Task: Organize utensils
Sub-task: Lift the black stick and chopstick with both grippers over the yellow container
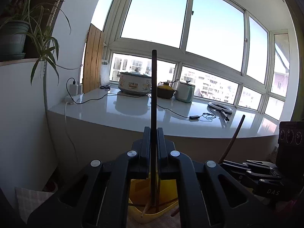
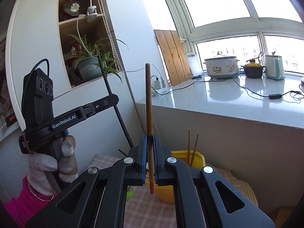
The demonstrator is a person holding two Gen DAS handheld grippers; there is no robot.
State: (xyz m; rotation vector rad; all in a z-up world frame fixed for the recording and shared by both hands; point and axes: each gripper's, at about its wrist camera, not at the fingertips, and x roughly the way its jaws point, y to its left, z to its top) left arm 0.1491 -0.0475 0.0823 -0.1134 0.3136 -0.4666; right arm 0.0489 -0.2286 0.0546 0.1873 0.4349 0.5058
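White "GenRobot.AI" on left claw (image 2: pixel 112 99)

Right gripper (image 2: pixel 150 148) clamps an upright brown chopstick (image 2: pixel 148 98).

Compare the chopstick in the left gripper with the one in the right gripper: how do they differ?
The left gripper holds a dark, near-black chopstick; the right gripper holds a reddish-brown chopstick with visible wood grain. The dark chopstick's lower end reaches down to the yellow tray, among the sticks lying there; the brown chopstick's lower end hangs free in front of the yellow cup. Both stand roughly upright, clamped between shut jaws.
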